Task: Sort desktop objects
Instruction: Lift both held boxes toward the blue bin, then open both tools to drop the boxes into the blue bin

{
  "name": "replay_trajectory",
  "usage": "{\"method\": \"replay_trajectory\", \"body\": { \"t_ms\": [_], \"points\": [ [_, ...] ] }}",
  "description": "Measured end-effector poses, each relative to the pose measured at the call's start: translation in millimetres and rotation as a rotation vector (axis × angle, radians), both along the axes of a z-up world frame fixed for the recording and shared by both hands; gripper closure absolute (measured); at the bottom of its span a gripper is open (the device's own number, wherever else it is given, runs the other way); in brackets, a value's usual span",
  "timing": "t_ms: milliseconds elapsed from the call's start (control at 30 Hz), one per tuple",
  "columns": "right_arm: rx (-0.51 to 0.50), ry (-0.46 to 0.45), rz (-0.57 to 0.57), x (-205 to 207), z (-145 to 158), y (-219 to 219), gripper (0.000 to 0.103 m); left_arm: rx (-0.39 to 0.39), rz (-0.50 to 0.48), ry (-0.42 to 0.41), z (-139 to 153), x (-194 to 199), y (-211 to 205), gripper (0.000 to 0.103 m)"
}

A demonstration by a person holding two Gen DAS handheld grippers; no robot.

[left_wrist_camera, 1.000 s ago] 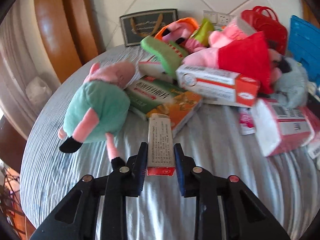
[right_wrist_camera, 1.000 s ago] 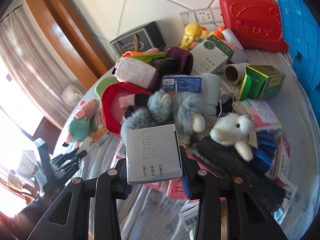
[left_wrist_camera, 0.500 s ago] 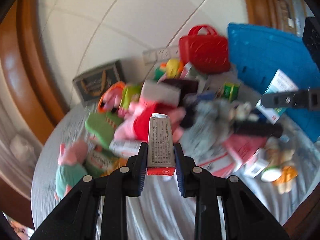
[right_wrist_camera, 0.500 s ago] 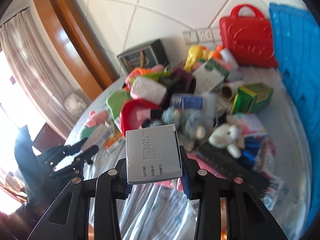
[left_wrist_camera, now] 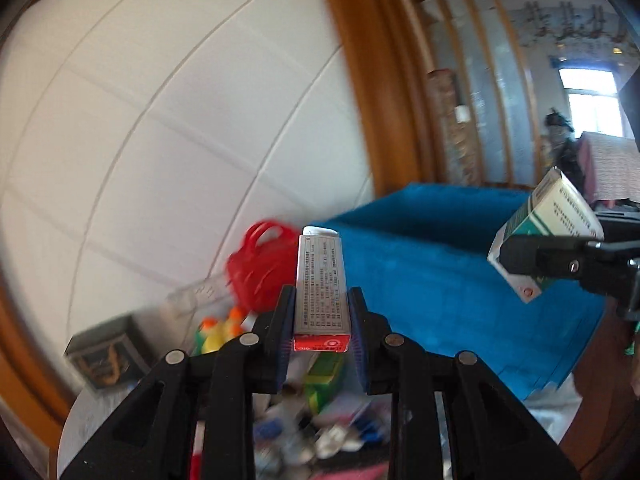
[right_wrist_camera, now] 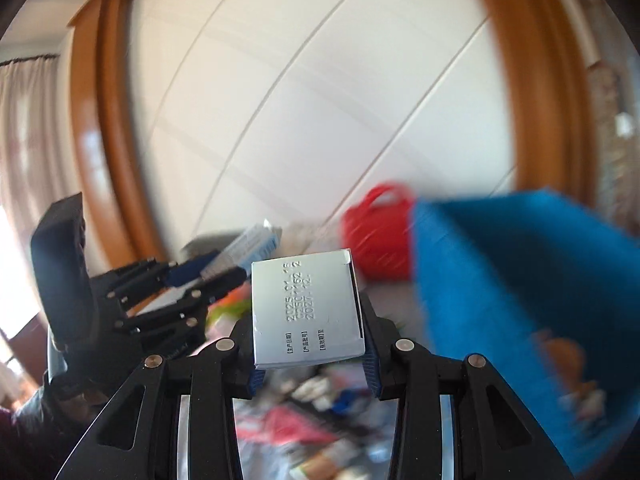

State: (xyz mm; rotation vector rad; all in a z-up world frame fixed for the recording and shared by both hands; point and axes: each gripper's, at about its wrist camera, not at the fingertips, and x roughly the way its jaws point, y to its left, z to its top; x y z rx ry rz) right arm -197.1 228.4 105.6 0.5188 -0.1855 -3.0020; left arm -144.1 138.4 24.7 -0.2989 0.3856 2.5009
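My left gripper (left_wrist_camera: 320, 312) is shut on a narrow silver box with a red end (left_wrist_camera: 321, 292), held high above the cluttered table. My right gripper (right_wrist_camera: 310, 328) is shut on a wider silver box with printed dates (right_wrist_camera: 306, 312), also raised. In the left wrist view the right gripper (left_wrist_camera: 568, 264) shows at the right with its green-and-white box (left_wrist_camera: 548, 232) over a blue bin (left_wrist_camera: 440, 280). In the right wrist view the left gripper (right_wrist_camera: 160, 292) shows at the left with its box (right_wrist_camera: 248, 246).
A red toy handbag (left_wrist_camera: 260, 264) stands by the white tiled wall. The blue bin (right_wrist_camera: 520, 300) fills the right side. A dark gift box (left_wrist_camera: 108, 356), a yellow toy (left_wrist_camera: 218, 330) and blurred clutter (right_wrist_camera: 312, 412) lie on the table below. Wooden frame behind.
Both grippers have lifted up and swung right toward the blue bin, each still holding its box. The table pile has dropped to the bottom of both views.
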Motion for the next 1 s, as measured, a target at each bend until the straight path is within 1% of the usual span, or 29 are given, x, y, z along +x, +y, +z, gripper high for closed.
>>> {"method": "replay_trajectory", "body": {
  "t_ms": [67,133,267,300,400,433,467,533,567,600,633,667,700,733,767,900,967,1000],
  "points": [
    [0.008,0.032,-0.071,10,16,31,0.065,0.01,-0.055,0.03,19,1,35,0.078],
    [0.006,0.037,-0.123,11,27,64,0.065,0.026,-0.11,0.03,34,-3,70,0.078],
    [-0.01,-0.002,-0.214,-4,33,134,0.065,0.027,-0.183,0.01,55,-13,146,0.078],
    [-0.015,-0.009,-0.23,-8,33,146,0.065,0.022,-0.195,0.004,58,-16,163,0.078],
    [-0.031,-0.038,-0.287,-22,35,187,0.065,-0.011,-0.218,-0.006,63,-26,212,0.077],
    [-0.031,-0.055,-0.303,-26,34,198,0.063,-0.022,-0.21,-0.009,64,-29,229,0.077],
    [-0.045,-0.065,-0.319,-30,33,214,0.056,-0.031,-0.196,-0.002,65,-31,240,0.077],
    [-0.069,-0.067,-0.344,-25,31,237,0.039,-0.044,-0.195,-0.011,66,-35,260,0.077],
    [-0.076,-0.065,-0.357,-22,31,248,0.038,-0.04,-0.192,-0.016,67,-36,268,0.074],
    [-0.087,-0.06,-0.365,-20,32,254,0.037,-0.037,-0.178,-0.016,66,-35,274,0.064],
    [-0.101,-0.053,-0.368,-17,32,260,0.032,-0.033,-0.158,-0.014,66,-36,277,0.057],
    [-0.11,-0.044,-0.369,-13,33,265,0.029,-0.024,-0.135,-0.007,66,-35,280,0.041],
    [-0.11,-0.037,-0.369,-10,34,268,0.029,-0.011,-0.114,0.004,66,-33,282,0.029],
    [-0.111,-0.03,-0.369,-7,35,269,0.029,0.001,-0.088,0.019,66,-32,281,0.024],
    [-0.115,-0.023,-0.367,-3,36,271,0.026,0.006,-0.059,0.032,66,-30,281,0.019],
    [-0.116,-0.007,-0.355,6,35,270,0.021,-0.015,-0.005,0.027,59,-29,282,0.015],
    [-0.119,0.001,-0.351,11,33,268,0.014,-0.028,0.023,0.04,55,-23,280,0.015],
    [-0.119,0.003,-0.349,12,33,267,0.013,-0.029,0.033,0.043,53,-19,273,0.015]
  ]
}}
